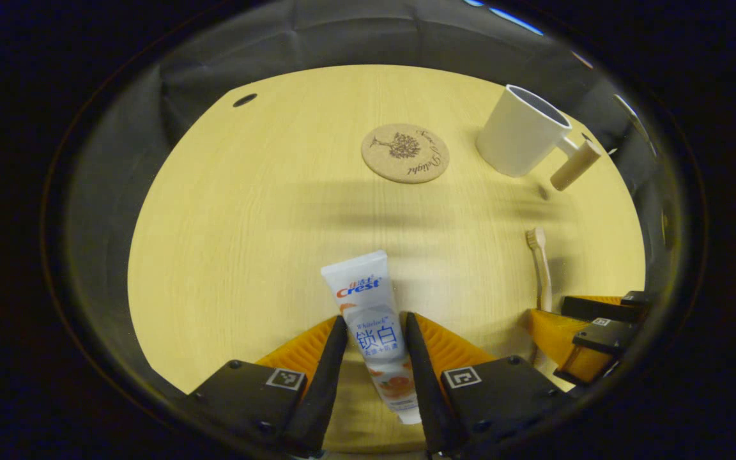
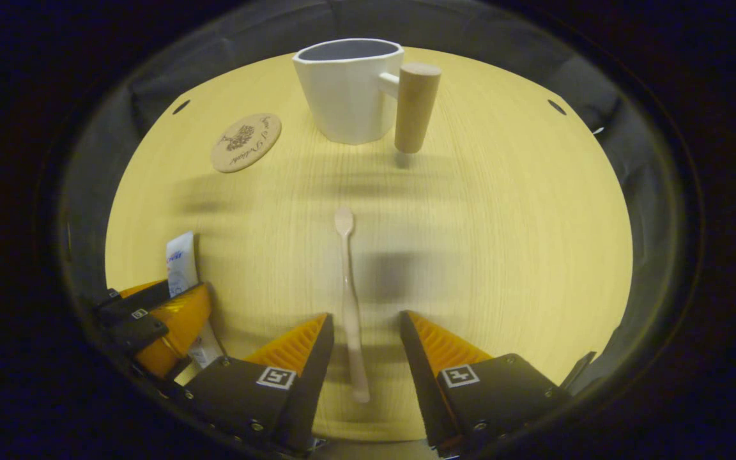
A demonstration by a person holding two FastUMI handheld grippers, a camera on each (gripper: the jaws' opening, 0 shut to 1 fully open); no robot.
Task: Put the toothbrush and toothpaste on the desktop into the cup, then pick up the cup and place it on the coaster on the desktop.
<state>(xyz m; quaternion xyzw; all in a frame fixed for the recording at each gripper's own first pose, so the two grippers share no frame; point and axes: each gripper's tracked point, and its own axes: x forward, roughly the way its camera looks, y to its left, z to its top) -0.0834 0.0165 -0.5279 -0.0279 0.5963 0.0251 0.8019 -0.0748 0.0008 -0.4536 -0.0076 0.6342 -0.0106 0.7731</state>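
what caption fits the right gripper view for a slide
Right hand-held gripper open astride the toothbrush, cup and coaster beyond.

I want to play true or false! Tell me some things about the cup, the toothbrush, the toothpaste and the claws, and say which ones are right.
1. The toothpaste lies between the fingers of the left claw. True.
2. The cup already stands on the coaster. False: it stands on the table, beside the coaster and apart from it.
3. The toothbrush is inside the cup. False: it lies flat on the table, between the fingers of the right claw.
4. The cup has a wooden handle. True.
5. The right claw squeezes the toothbrush. False: there is a gap on each side of it.
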